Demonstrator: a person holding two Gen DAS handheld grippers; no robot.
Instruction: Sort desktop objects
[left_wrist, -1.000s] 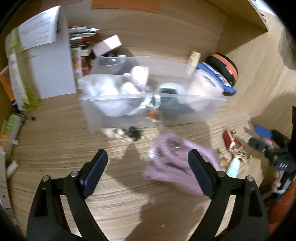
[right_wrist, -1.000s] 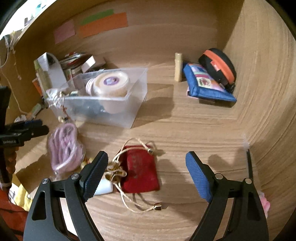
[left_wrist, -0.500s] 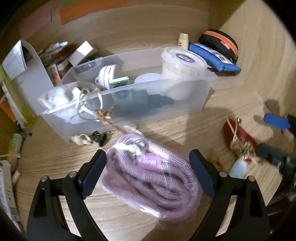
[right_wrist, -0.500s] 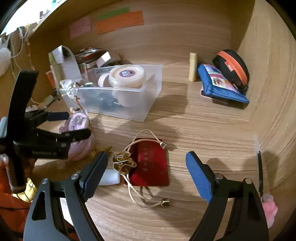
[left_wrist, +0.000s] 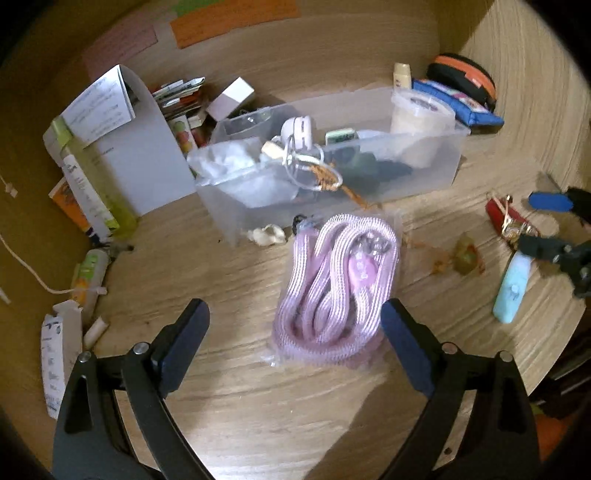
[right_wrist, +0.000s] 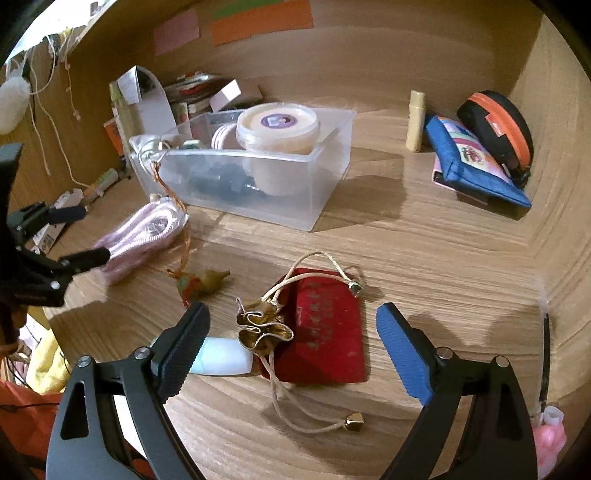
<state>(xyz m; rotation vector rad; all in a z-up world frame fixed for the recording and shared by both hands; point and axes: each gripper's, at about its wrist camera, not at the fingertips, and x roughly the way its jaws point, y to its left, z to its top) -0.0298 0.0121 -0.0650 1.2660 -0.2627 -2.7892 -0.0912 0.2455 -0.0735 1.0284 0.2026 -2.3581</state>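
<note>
A clear plastic bin (left_wrist: 424, 177) holds a lidded tub (left_wrist: 421, 110) and several small items; it also shows in the right wrist view (right_wrist: 317, 184). A bagged pink cord (left_wrist: 336, 288) lies on the desk in front of the bin. My left gripper (left_wrist: 295, 343) is open and empty, its fingers astride the cord's near end. My right gripper (right_wrist: 291, 350) is open and empty above a red drawstring pouch (right_wrist: 328, 332) and a pale blue tube (right_wrist: 225, 358). The pink cord also shows in the right wrist view (right_wrist: 144, 232), by the left gripper (right_wrist: 77, 236).
A blue pouch (right_wrist: 476, 162), a black and orange case (right_wrist: 498, 122) and a cream tube (right_wrist: 415, 122) lie at the back right. A white folder (left_wrist: 136, 147), boxes and papers stand at the back left. A small orange charm (right_wrist: 199, 284) lies mid-desk.
My left gripper has pulled back and lifted, so the pink cord now lies further ahead between the open fingers. My right gripper has come lower and closer over the red pouch.
</note>
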